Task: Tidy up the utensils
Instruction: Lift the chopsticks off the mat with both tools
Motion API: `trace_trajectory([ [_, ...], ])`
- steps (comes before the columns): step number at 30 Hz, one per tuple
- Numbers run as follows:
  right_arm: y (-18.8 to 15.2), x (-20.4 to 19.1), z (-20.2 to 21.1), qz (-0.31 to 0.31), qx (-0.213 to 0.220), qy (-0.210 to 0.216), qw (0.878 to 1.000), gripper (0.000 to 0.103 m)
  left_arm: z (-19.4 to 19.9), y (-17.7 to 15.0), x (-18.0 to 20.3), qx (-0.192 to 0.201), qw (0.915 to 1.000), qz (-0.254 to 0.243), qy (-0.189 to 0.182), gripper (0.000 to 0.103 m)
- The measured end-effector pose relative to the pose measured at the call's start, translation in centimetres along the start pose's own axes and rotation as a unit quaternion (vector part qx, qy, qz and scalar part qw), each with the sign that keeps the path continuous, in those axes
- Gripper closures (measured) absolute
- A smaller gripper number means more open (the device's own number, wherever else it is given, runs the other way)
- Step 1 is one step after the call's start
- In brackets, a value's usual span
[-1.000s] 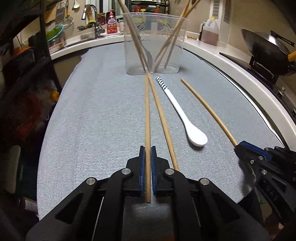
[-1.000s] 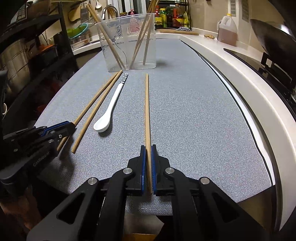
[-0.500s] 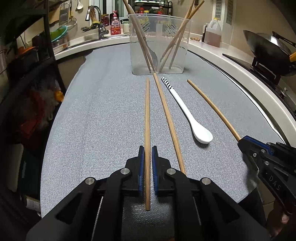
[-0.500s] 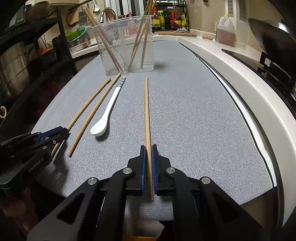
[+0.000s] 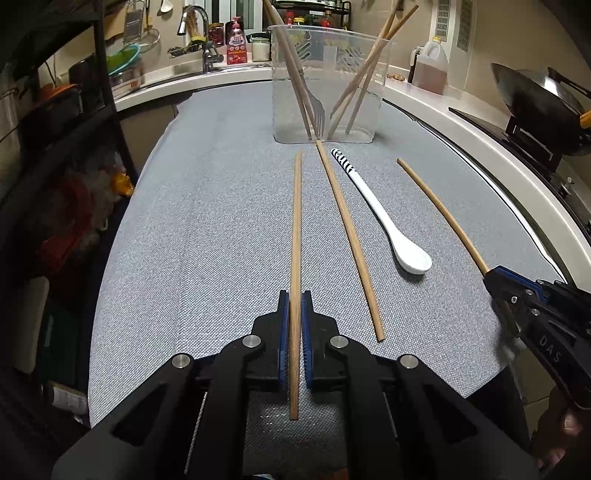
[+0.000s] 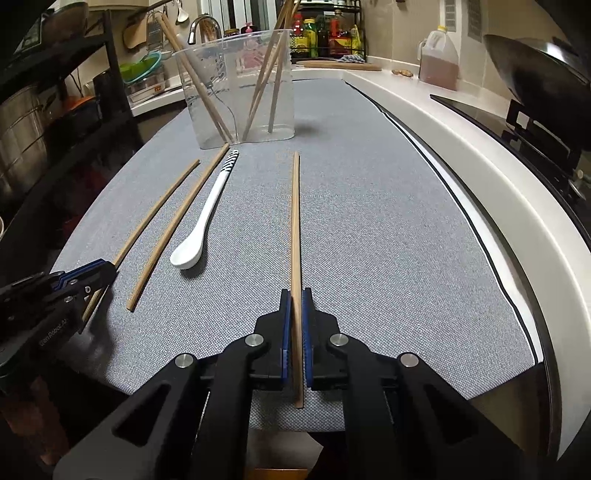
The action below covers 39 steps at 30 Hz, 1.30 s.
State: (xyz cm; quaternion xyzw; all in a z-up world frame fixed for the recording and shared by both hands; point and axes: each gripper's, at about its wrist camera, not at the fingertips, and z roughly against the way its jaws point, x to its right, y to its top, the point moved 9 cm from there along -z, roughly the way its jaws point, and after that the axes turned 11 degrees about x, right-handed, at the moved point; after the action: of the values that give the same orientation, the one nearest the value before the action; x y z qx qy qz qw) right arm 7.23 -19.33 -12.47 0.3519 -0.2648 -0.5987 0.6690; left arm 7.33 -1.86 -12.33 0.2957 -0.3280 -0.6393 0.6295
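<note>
My left gripper (image 5: 294, 297) is shut on a wooden chopstick (image 5: 296, 221) that points at the clear container (image 5: 328, 85). The container holds several chopsticks and a fork (image 5: 317, 110). Just right of the held stick a loose chopstick (image 5: 347, 236) lies on the grey mat (image 5: 207, 229), then a white spoon (image 5: 380, 218) with a striped handle. My right gripper (image 6: 294, 295) is shut on another chopstick (image 6: 295, 221), seen from the left wrist at the right gripper (image 5: 489, 275). The right wrist view shows the left gripper (image 6: 109, 269), the spoon (image 6: 207, 218) and the container (image 6: 240, 88).
A white counter edge (image 5: 517, 177) curves along the mat's right side, with a wok (image 5: 535, 96) on a stove beyond it and a jug of brown liquid (image 5: 430, 66) behind. A dark shelf (image 5: 74, 122) stands left; a tap (image 5: 199, 33) is at the back.
My left gripper has drawn slightly back, so its chopstick's tip now sits a little short of the container. The right gripper and its chopstick have stayed put.
</note>
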Motion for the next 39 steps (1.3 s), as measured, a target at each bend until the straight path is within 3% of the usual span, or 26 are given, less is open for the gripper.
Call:
trace_trajectory([
  [28, 0.7, 0.1, 0.3, 0.012, 0.004, -0.002, 1.000, 0.097, 0.1, 0.3, 0.4, 0.009, 0.9997, -0.021, 0.005, 0.096],
  [39, 2.7, -0.2, 5.0, 0.026, 0.043, -0.012, 0.999, 0.097, 4.2, 2.5, 0.3, 0.076, 0.9966, -0.031, -0.003, 0.096],
])
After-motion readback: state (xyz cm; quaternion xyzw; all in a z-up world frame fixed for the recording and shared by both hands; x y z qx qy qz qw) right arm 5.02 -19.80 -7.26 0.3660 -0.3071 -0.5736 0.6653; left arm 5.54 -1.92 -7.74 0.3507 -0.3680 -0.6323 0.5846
